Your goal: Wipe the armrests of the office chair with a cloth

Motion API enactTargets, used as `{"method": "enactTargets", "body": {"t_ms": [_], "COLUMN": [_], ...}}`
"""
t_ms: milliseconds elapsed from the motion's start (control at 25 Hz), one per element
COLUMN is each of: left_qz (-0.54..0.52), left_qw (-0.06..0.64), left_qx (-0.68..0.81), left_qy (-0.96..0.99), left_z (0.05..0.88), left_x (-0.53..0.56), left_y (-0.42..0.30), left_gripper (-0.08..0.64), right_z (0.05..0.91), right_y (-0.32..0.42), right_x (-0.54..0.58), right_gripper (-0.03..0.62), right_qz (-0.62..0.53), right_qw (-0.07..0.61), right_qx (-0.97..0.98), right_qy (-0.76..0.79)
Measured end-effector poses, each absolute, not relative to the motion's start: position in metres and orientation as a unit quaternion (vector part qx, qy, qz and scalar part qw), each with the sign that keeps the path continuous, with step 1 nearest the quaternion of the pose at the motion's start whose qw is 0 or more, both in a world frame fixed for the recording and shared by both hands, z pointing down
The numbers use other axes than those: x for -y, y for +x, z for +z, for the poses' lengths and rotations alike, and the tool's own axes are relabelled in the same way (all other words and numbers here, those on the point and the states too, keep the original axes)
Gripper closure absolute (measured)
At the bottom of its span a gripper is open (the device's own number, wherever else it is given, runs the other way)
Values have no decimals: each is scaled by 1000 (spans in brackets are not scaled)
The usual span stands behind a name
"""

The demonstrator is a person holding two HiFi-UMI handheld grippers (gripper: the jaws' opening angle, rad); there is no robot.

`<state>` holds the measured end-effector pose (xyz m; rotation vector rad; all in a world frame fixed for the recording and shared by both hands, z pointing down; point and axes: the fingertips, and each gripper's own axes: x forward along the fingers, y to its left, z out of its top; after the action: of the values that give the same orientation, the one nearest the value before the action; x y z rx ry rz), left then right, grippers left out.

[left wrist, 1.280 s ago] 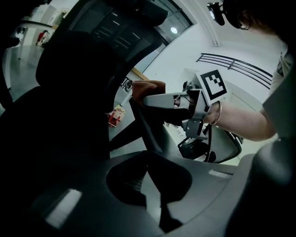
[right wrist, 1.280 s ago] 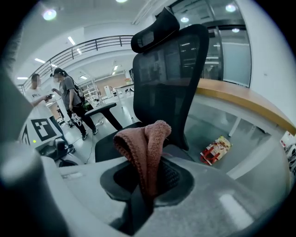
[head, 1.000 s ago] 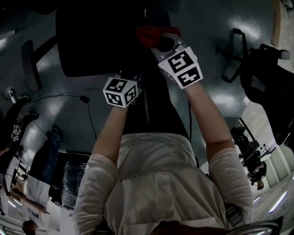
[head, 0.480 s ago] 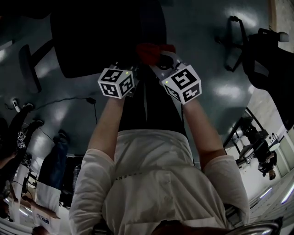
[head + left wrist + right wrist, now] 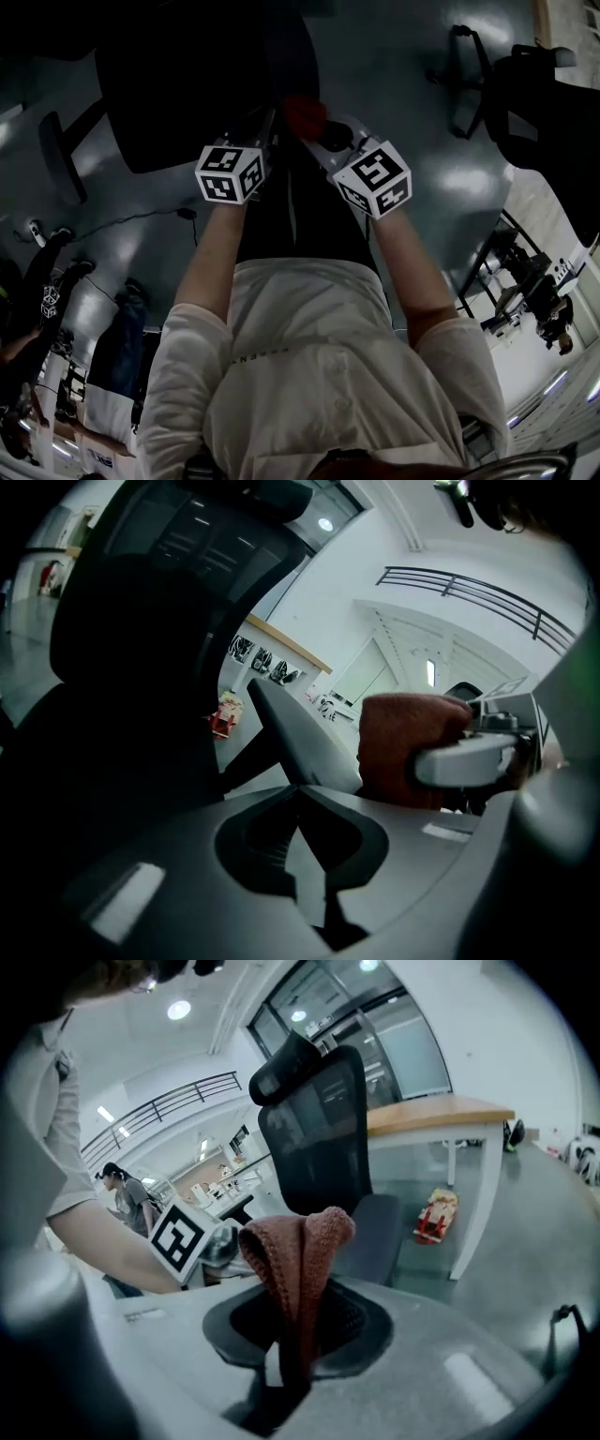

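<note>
Now the two grippers stand side by side in front of the person, and both are in the air. The right gripper [image 5: 291, 1354] is clamped on the red cloth [image 5: 295, 1260], which is folded and stands up out of its jaws. The left gripper [image 5: 302, 827] has its jaws together with nothing between them, just left of the cloth.

Compared with one second ago, the right gripper has come back nearer to the body, so less of the cloth shows in the head view. The left gripper has gone a little farther out, so the two marker cubes are now level and closer to each other.

The chair [image 5: 178, 84] is on the far left, and its armrest [image 5: 58, 155] is at its left side, well apart from the cloth. I judge that the wiping is not begun: the cloth touches no armrest. The grippers drew together instead of reaching to the chair, so the cloth must next go left and far to the armrest.
</note>
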<state>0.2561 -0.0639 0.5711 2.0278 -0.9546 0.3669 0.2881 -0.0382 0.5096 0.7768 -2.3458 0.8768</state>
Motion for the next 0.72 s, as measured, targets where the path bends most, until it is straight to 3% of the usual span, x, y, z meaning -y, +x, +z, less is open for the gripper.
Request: {"method": "enactTargets", "body": {"t_ms": [280, 720], "left_qz": [129, 134], "left_qw": [423, 441], "left_qx": [406, 432], "left_qy": [800, 775], "left_z": [556, 562], "left_x": [76, 77], "left_y": [258, 257], "left_gripper": [555, 555], "right_z": [510, 546], "right_y": [347, 323], "right_x": [168, 240], "right_gripper": [543, 543], "right_qz": [289, 318], "right_qw": [203, 144], "right_qx": [851, 879], "right_qy": [390, 324]}}
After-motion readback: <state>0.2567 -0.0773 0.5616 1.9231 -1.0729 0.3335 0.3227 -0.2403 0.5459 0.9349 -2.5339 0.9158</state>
